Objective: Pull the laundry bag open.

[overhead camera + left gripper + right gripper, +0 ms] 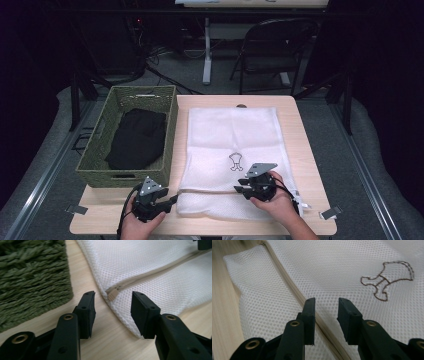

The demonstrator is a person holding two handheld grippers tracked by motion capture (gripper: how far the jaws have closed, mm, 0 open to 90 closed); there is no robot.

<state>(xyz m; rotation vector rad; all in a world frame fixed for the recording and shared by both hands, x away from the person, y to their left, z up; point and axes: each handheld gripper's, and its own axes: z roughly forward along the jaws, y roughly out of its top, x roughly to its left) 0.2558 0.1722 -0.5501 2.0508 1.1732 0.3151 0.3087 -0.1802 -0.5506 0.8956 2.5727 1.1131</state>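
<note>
Two grippers are in my hands over a pale wooden table point(310, 150), whose near edge is cut off at the bottom of the high view. Largest on it is the white mesh laundry bag point(232, 150), lying flat on the right half and reaching from the far edge almost to the near one; I cannot tell whether anything is inside it. A small brown outline figure point(387, 280) is stitched on its top, and I can read no lettering on it. Left of the bag, just beside it, stands the olive-green woven basket point(107, 150), its left side hanging past the table edge; a folded black garment point(137, 139) lies in it, too dark to make out further. A beige zipper point(150, 271) runs across the bag near its front edge, and its closed end point(113, 293) sits at the bag's left corner.

My left gripper point(112, 307) is partly open, jaws either side of that zipper end, gripping nothing. My right gripper point(325, 312) is about half open over the mesh, the zipper line running under its jaws; its pads press on nothing that I can see.
</note>
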